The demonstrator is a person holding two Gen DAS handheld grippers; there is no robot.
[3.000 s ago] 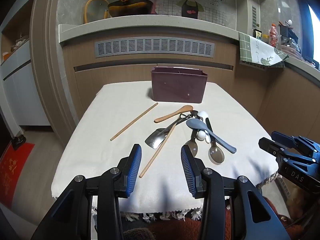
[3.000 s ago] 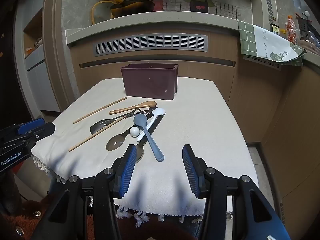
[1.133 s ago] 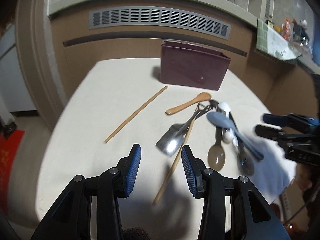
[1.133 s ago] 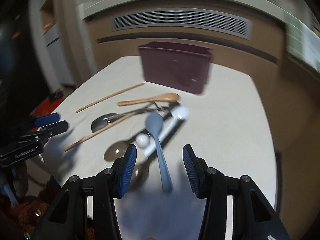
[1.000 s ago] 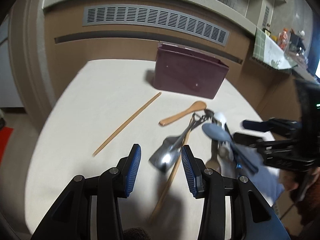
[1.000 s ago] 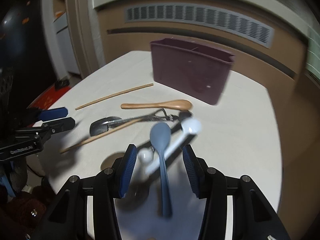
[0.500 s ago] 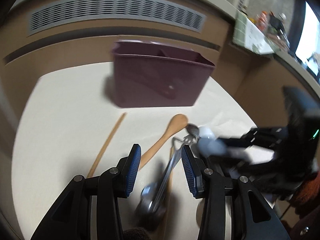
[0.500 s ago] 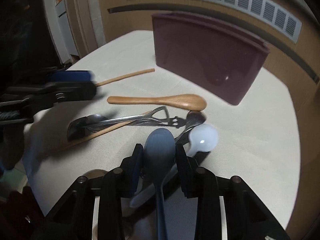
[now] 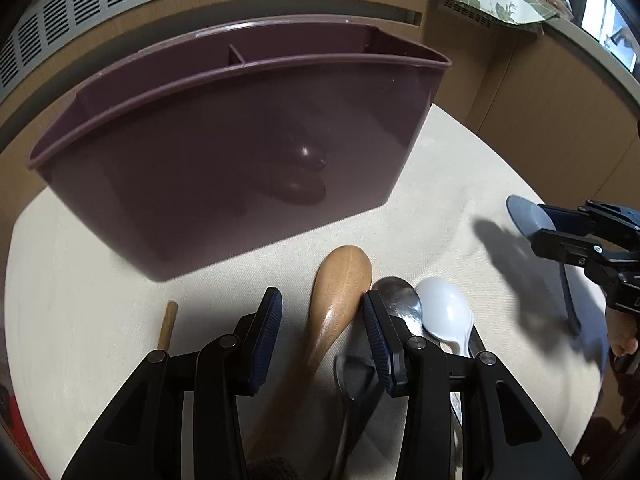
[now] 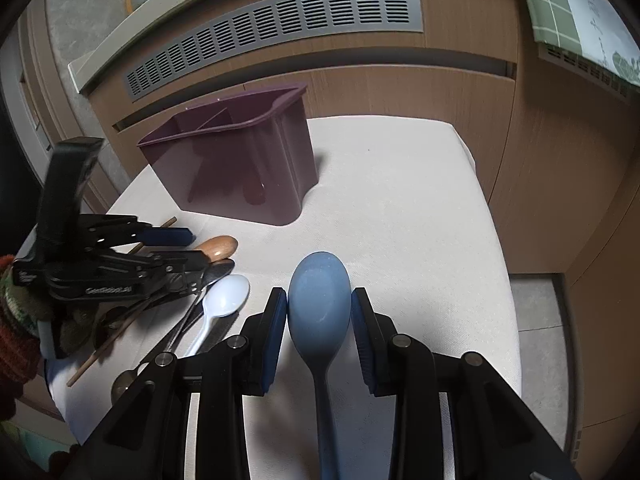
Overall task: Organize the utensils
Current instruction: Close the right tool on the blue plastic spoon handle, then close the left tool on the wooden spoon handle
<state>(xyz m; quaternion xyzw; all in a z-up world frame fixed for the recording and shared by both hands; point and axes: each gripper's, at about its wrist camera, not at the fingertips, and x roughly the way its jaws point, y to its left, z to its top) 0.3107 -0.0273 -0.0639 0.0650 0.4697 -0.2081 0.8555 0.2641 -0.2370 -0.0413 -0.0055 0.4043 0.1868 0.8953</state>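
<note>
A dark purple caddy [image 9: 240, 152] with a divider stands on the cream tablecloth. My left gripper [image 9: 320, 312] is open just in front of it, its fingers either side of the wooden spoon [image 9: 344, 276]. Beside that spoon lie a metal spoon [image 9: 396, 300], a white plastic spoon [image 9: 444, 316] and a chopstick [image 9: 170, 320]. My right gripper [image 10: 319, 308] is shut on the bowl of the blue spoon [image 10: 320, 300], held above the cloth to the right of the pile. From the right wrist view, the left gripper [image 10: 192, 246] hovers over the wooden spoon [image 10: 218, 248], with the caddy [image 10: 240, 168] behind.
A wooden cabinet front with a grey vent grille [image 10: 280, 28] rises behind the table. A green checked towel [image 10: 580, 20] hangs at the upper right. The cloth-covered table [image 10: 420, 208] ends in an edge on the right. A striped sleeve [image 10: 16, 320] shows at the left.
My right gripper has carried the blue spoon out of the pile and off to the right. My left gripper has moved forward toward the caddy and now straddles the wooden spoon.
</note>
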